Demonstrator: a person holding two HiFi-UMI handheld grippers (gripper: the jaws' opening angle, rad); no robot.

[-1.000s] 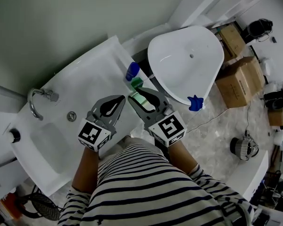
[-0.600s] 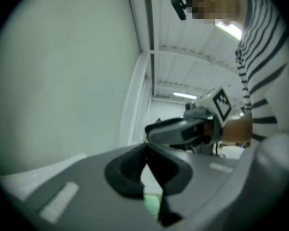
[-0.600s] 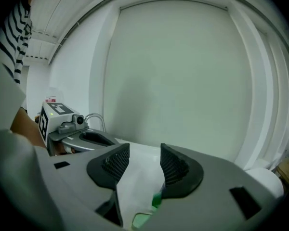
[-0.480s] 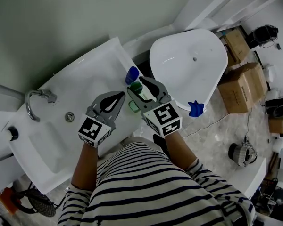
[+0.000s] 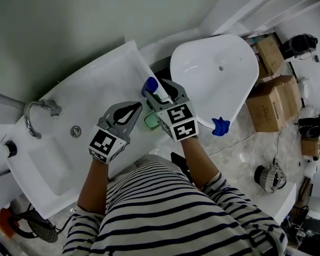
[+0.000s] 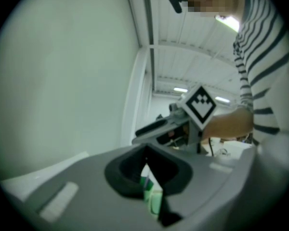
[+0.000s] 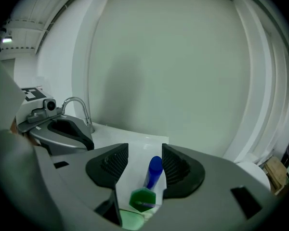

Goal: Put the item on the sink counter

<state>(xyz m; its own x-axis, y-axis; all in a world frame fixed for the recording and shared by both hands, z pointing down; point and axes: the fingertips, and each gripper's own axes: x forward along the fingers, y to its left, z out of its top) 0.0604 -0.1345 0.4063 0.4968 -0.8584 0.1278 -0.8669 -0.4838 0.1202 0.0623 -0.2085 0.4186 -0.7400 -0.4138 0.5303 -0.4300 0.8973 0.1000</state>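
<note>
While right claw [image 5: 156, 94] has just been opening, 1 blue-capped bottle [image 7: 154, 170], 1 green bottle [image 7: 143, 198] between jaws | left claw [image 6: 145, 160] closed

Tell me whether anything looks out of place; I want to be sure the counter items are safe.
Nothing looks spilled or broken. The blue-capped bottle and the green-capped bottle sit at the end of the sink counter, near its edge, between the jaws of the right gripper, which have just been opening.
</note>
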